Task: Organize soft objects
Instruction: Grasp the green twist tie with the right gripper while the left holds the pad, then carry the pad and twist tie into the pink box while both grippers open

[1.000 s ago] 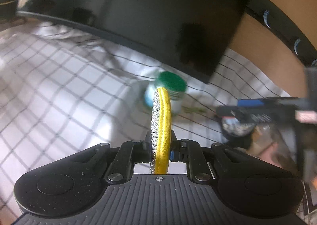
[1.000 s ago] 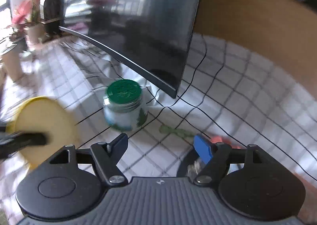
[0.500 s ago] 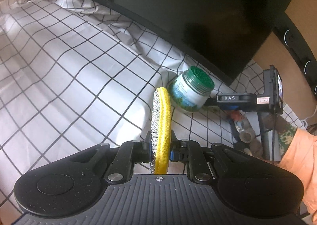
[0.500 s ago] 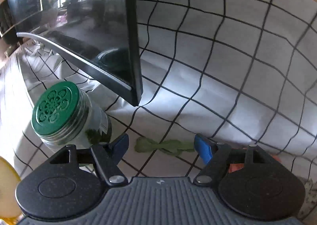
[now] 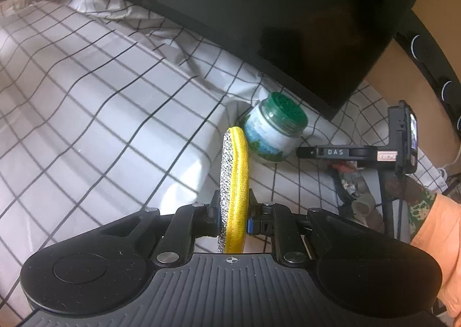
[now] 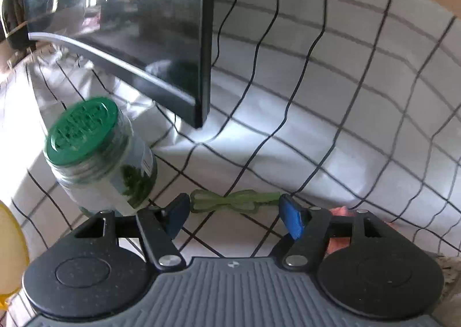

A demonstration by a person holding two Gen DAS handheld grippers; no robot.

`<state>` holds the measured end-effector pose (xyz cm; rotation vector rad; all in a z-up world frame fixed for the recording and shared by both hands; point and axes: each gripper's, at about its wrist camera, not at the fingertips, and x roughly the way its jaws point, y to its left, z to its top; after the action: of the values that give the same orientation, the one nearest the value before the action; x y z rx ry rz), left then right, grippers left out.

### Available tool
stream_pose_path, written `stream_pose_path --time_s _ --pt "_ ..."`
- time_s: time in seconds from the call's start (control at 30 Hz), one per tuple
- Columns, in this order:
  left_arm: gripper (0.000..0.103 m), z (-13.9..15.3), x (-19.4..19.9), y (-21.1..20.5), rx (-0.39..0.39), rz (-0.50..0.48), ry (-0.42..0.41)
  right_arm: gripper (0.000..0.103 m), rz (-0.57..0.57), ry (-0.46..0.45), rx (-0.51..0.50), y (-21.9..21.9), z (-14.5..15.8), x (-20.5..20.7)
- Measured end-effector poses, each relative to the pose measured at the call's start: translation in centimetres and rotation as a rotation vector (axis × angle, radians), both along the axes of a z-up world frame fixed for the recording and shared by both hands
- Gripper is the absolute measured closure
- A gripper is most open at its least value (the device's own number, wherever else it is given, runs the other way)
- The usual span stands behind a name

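Lower now, the right gripper [image 6: 234,213] spreads wide jaws over the limp green ribbon [image 6: 230,200], best pinched at its knot, while the left gripper [image 5: 232,216] clamps the squashy yellow sponge [image 5: 234,183] at 12 o'clock.

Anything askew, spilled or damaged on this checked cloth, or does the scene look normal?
Nothing spilled or broken. The checked cloth is rumpled into folds beneath the monitor. The jar stands upright with its green lid on. A green ribbon lies loose on the cloth just ahead of the open right gripper.
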<state>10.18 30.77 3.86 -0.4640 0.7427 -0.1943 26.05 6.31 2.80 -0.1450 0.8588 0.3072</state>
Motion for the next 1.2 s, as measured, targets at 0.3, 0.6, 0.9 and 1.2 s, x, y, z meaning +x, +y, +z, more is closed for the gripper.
stream_pose_path --time_s 0.3,0.6,0.9,1.2 --pt "0.085 7.8 3.9 -2.8 0.096 -0.088 -0.220 0.035 0.041 -0.174 -0.032 -3.2 9.8 -5.7" --pt "0.085 13.8 10.2 -10.4 0.165 -0.201 -0.340 0.035 -0.148 -0.363 -0.067 -13.7 17.5 -11.4" --pt "0.085 15.0 11.0 -24.0 0.093 -0.460 -0.329 0.034 -0.366 -0.428 -0.108 -25.2 17.6 -17.1" --pt "0.085 12.0 9.6 -37.9 0.003 -0.774 -0.203 0.034 -0.454 -0.387 -0.125 -30.8 12.8 -21.6"
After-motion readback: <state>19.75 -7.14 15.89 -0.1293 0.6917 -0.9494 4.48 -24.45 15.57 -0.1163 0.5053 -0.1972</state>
